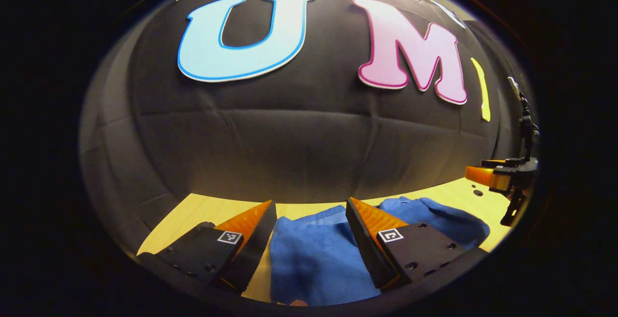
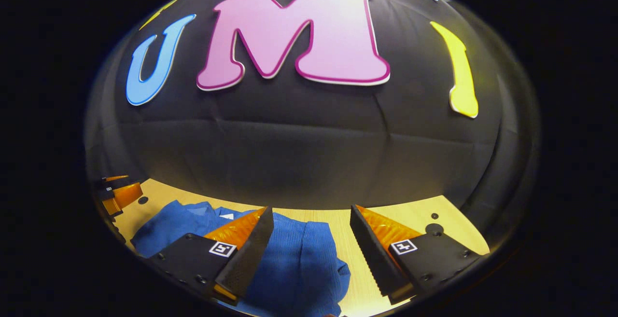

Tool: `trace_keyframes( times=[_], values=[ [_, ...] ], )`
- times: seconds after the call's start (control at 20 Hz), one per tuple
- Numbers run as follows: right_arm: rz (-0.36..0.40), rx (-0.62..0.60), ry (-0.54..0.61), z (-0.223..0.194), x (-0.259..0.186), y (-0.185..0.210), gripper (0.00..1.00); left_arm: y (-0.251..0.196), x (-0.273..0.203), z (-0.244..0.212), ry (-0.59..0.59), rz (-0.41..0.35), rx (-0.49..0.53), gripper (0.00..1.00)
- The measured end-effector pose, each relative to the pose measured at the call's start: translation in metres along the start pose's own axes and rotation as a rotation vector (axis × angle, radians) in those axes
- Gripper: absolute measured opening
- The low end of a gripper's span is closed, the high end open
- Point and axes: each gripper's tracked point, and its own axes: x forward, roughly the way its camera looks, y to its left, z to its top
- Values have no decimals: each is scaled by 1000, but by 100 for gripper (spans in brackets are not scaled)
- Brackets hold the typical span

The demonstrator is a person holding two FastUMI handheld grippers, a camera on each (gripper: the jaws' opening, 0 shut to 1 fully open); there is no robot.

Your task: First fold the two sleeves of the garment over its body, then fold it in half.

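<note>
A pale wooden table [image 1: 203, 213] runs across the lower part of both views, lit warm yellow, with a few small dark holes in its top near the far edge. Behind it rises the booth's wall [image 1: 299, 143] of black cloth, quilted into broad panels by faint seams and darkening toward the sides.

A blue garment [image 1: 314, 259] lies bunched and rumpled on the table. In the left gripper view it spreads between and beyond the fingers of the left gripper [image 1: 311, 232], which hangs above it with its jaws spread wide, holding nothing. At the right edge of that view the other gripper shows farther off, over the table near the garment's far end.

In the right gripper view the garment [image 2: 299, 259] lies to the left, partly under the left-hand finger, with bare table under the right-hand finger. The right gripper [image 2: 311, 237] is likewise released, jaws wide apart and empty. The left gripper shows small at the far left of this view, above the table beside the cloth
</note>
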Motion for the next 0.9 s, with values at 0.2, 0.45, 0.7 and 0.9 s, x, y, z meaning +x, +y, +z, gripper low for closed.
trace_keyframes(
  times=[0.2,0.45,0.7,0.9],
  values=[
    [-11,-23,-33,14,-59,9,94,-13,-62,21,-32,-32,-23,84],
    [-23,-20,-126,46,-145,24,99,-21,-150,53,-180,-31,-4,83],
    [-1,-31,-206,78,-229,36,99,-35,-241,56,-179,-22,14,82],
    [21,-72,-196,85,-284,35,99,-48,-310,62,-188,-24,-69,84]
  ],
)
